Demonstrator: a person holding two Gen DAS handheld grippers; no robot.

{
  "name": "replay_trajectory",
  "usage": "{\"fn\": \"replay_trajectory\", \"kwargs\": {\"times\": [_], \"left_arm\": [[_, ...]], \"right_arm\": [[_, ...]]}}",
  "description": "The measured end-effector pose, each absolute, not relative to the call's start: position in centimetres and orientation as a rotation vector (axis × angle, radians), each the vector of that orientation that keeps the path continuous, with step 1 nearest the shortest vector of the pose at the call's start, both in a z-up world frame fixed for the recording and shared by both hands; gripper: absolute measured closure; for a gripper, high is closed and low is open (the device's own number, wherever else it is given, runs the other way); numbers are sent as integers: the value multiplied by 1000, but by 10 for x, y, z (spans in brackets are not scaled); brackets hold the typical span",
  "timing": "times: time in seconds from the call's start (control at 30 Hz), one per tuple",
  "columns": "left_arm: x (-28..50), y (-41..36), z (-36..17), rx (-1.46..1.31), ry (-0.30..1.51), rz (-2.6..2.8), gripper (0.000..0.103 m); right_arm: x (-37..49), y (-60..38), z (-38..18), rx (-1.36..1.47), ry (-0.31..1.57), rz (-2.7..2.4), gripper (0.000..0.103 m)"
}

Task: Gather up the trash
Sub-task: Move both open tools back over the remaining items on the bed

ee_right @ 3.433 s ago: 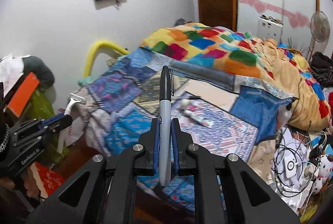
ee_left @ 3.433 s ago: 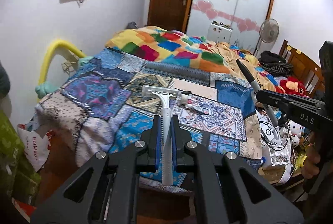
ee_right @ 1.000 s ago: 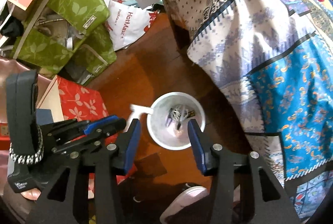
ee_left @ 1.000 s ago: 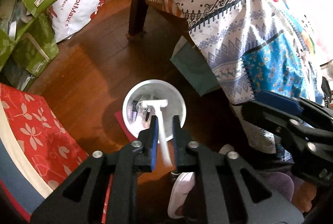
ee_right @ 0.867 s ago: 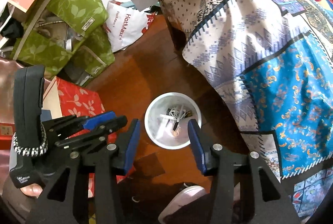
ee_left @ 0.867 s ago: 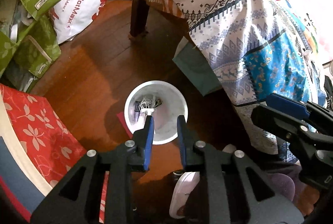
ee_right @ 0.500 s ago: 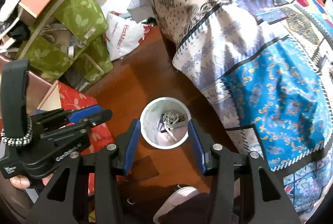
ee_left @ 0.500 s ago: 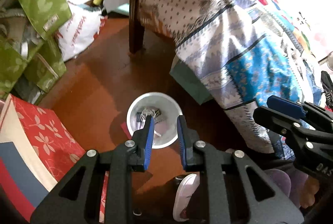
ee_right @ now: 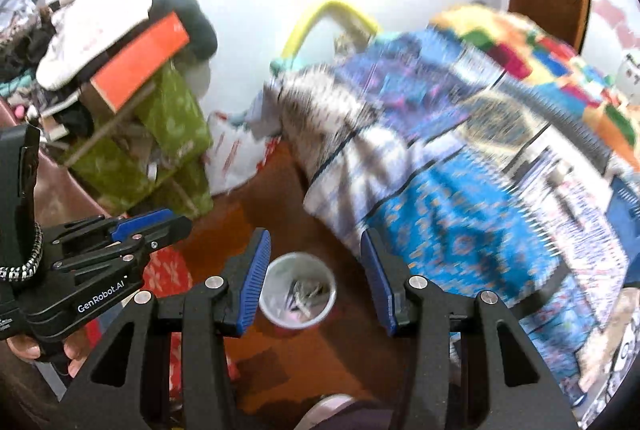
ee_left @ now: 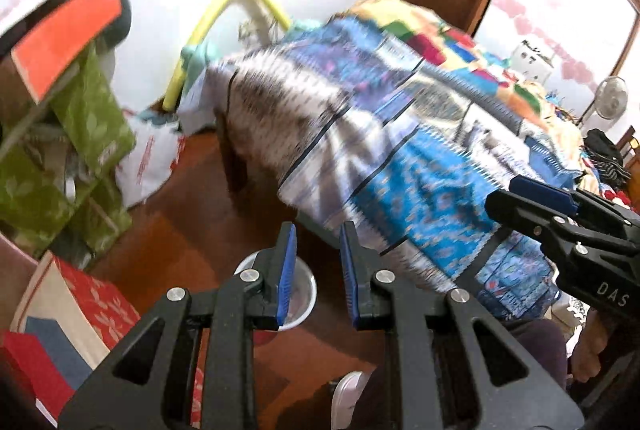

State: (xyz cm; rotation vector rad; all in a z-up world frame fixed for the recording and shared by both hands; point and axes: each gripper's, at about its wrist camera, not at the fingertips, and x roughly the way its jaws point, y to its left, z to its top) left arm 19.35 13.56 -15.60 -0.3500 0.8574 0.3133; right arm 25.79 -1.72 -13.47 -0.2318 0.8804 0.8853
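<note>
A small white trash bin (ee_right: 298, 296) stands on the wooden floor beside the bed, with several thin pieces of trash inside. In the left wrist view only part of the bin's rim (ee_left: 306, 294) shows behind the fingers. My left gripper (ee_left: 316, 270) is open and empty, above the bin. My right gripper (ee_right: 316, 278) is wide open and empty, also above the bin. The right gripper also shows in the left wrist view (ee_left: 532, 202), and the left gripper in the right wrist view (ee_right: 160, 224). Both views are motion-blurred.
A bed with a patterned blue patchwork cover (ee_left: 420, 166) fills the right. Green leaf-print bags (ee_right: 160, 146), a white plastic bag (ee_left: 152, 158) and a red floral box (ee_left: 92, 306) crowd the left. My shoe (ee_left: 348, 390) is below the bin.
The left gripper opened and dropped the razor into the bin; the right gripper's marker is gone too. Both grippers have since tilted up from the floor toward the bed and wall.
</note>
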Motion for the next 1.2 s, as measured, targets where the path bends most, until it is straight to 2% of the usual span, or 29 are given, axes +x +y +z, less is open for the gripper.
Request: {"fn": "replay_trajectory", "kwargs": {"times": [0.47,0.57,0.63,0.7,0.77,0.8,1.0,1.2], "left_arm": [[226,35,-73,-233,688,161,83],[236,17,-67,-216,672,137,72],[246,6,-64,-208,663,127,59],[259,-6,-63,-205,664,104,51],[272,-18,-64,-203,669,86,42],[278,-22,-65,-202,673,79,38],[321,-47,-77,-176,707,30,38],[362,-58,-98,-164,749,-3,38]], "right_arm": [[262,-124,-63,-126,634,753,59],[268,-146,-57,-122,603,705,57],[274,-160,-54,-113,591,675,52],[280,-174,-53,-101,575,637,35],[288,-188,-52,-90,559,593,28],[291,-194,-53,-83,554,578,27],[324,-221,-65,-86,585,501,27],[360,-235,-100,-128,655,444,27]]}}
